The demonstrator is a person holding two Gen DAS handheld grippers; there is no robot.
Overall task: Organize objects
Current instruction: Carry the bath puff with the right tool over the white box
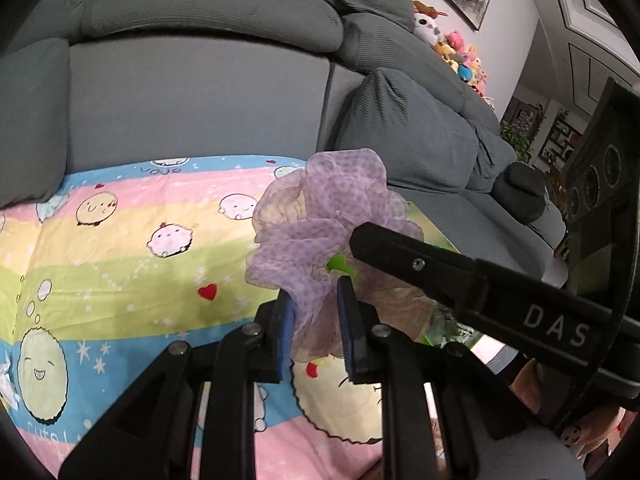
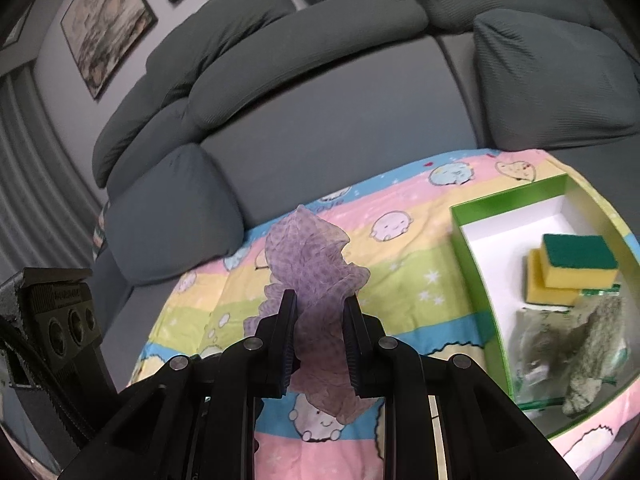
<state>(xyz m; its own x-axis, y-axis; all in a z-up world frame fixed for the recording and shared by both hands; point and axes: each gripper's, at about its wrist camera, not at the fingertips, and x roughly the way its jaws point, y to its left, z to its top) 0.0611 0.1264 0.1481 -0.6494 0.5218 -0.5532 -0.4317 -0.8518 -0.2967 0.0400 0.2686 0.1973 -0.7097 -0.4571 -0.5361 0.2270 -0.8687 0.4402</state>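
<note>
A frilly purple mesh cloth [image 1: 320, 216] hangs in the air above the cartoon-print sheet [image 1: 120, 264]. My left gripper [image 1: 316, 316] is shut on its lower part. My right gripper [image 2: 318, 320] is shut on the same purple mesh cloth [image 2: 308, 260]; its finger [image 1: 400, 252] reaches in from the right in the left wrist view. A green box [image 2: 472, 240] with a white floor lies on the sheet at the right, holding two yellow-green sponges [image 2: 572, 272] and grey-green scouring cloths [image 2: 576, 348].
A grey sofa [image 2: 320, 92] with loose cushions runs behind the sheet [image 2: 400, 272]. Plush toys [image 1: 452, 44] sit on the sofa back at the far right. Framed pictures [image 2: 104, 24] hang on the wall.
</note>
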